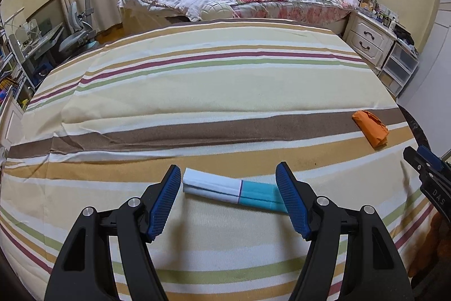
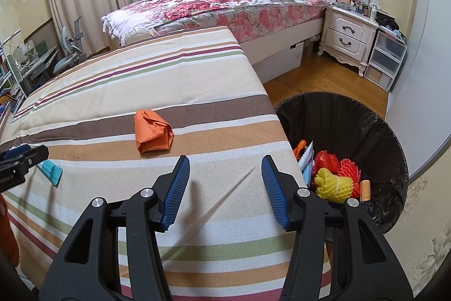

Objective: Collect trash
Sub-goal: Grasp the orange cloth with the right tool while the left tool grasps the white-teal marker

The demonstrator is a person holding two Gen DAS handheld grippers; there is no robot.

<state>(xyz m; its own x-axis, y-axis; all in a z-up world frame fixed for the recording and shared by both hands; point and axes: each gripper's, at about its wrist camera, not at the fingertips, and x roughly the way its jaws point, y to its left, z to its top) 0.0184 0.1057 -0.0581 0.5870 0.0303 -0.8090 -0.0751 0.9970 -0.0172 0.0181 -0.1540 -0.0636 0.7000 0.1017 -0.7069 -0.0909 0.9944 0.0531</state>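
A white and teal paper wrapper [image 1: 231,191] lies flat on the striped cloth [image 1: 197,92], just beyond and between the tips of my left gripper [image 1: 228,174], which is open and touches nothing. Its teal end [image 2: 52,171] shows at the left in the right wrist view. A crumpled orange paper [image 1: 371,129] [image 2: 153,134] rests farther right on the brown stripe. My right gripper [image 2: 225,164] is open and empty over the cloth's right edge, beside the bin [image 2: 389,137]; its tip [image 1: 420,160] shows at the right of the left wrist view.
The bin has a black liner and holds red, yellow and orange trash [image 2: 335,177]. It stands on the wooden floor [image 2: 324,81] right of the cloth-covered surface. Beyond are a bed with a floral quilt [image 2: 225,2], a white nightstand [image 2: 346,33] and a desk [image 1: 33,44].
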